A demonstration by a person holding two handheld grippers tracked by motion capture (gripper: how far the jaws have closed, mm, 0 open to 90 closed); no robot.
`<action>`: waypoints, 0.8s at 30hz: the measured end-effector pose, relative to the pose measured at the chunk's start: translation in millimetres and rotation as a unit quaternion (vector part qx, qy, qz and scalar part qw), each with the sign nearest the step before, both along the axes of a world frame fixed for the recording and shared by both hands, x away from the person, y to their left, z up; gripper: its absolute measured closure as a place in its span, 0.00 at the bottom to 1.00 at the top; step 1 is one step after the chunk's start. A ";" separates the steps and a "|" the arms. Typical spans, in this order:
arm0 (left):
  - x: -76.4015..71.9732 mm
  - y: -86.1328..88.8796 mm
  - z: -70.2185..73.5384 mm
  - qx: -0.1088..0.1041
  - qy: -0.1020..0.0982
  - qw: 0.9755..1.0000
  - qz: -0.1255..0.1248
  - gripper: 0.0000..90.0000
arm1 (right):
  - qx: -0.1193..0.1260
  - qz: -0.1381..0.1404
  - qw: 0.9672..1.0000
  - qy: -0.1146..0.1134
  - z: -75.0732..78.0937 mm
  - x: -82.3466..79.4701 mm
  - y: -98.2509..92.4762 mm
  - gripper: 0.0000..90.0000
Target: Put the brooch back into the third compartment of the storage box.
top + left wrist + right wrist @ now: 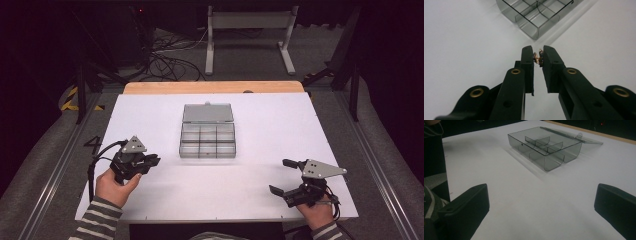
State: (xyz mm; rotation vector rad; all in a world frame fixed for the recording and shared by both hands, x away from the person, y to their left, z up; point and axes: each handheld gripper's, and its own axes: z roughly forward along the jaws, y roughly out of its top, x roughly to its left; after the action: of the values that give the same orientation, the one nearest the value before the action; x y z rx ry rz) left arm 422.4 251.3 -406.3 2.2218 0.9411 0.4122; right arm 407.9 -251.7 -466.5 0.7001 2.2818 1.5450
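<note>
Your left gripper point(538, 57) pinches a tiny gold earring point(537, 57) only at the jaw tips, your right gripper point(286, 176) gapes empty, so the earring can slip out before reaching the compartment box point(207, 148).

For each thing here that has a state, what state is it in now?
Compartment box: lid open, laid flat behind it; compartments look empty.
Left tool: shut on a small gold-coloured piece, held above the table.
Right tool: open, nothing between its jaws.
White table sheet: flat, bare around the box.
</note>
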 end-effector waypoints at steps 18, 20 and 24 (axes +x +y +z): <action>5.6 -5.4 15.1 -0.040 -0.011 0.999 0.002 0.89 | 0.000 0.000 1.000 0.003 -0.2 0.2 0.7 0.01; 8.0 -7.3 16.8 -0.040 -0.014 0.999 -0.001 0.89 | 0.000 0.001 1.000 0.003 -0.1 0.0 0.6 0.01; 12.2 -12.8 20.0 -0.046 -0.012 0.999 -0.004 0.89 | 0.000 0.001 1.000 0.002 0.0 0.0 -0.2 0.01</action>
State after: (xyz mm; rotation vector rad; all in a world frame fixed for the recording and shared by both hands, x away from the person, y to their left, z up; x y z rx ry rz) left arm 434.7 238.5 -386.2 2.1319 0.9207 0.3842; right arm 407.9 -251.9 -466.5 0.7014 2.2863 1.5453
